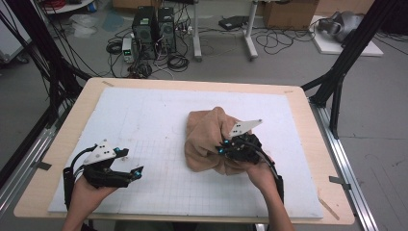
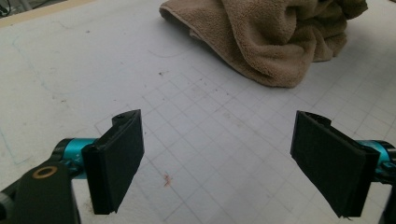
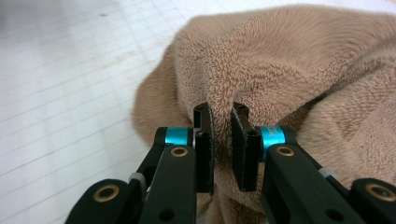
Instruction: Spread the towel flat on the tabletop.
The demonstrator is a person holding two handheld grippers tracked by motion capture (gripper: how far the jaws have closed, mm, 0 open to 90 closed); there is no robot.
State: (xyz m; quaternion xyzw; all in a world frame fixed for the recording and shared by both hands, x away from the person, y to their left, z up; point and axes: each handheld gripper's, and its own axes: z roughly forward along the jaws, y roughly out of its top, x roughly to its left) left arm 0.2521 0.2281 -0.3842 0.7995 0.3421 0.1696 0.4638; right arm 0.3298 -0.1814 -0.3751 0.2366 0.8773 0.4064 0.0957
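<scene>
On the left, the left gripper (image 1: 136,172) is hovering low over the white gridded mat (image 1: 144,120) with its 2 jaws spread wide and nothing between them; in the left gripper view they are framing bare mat, with the towel (image 2: 271,37) lying well apart, farther up the sheet. The wooden table (image 1: 48,159) is showing as a rim around the mat.

Moving right, the tan towel (image 1: 207,139) is sitting bunched in a loose heap right of the mat's middle. The right gripper (image 1: 222,148) is pinching a raised fold at the heap's near side; in the right gripper view its jaws are standing nearly together with a ridge of terry (image 3: 222,88) squeezed between the pads.

The towel is looking soft, limp and light, not slippery and not fragile, so it will likely sag and drag when lifted. A hemmed edge or corner would probably be giving a truer hold than a mid-cloth fold.
</scene>
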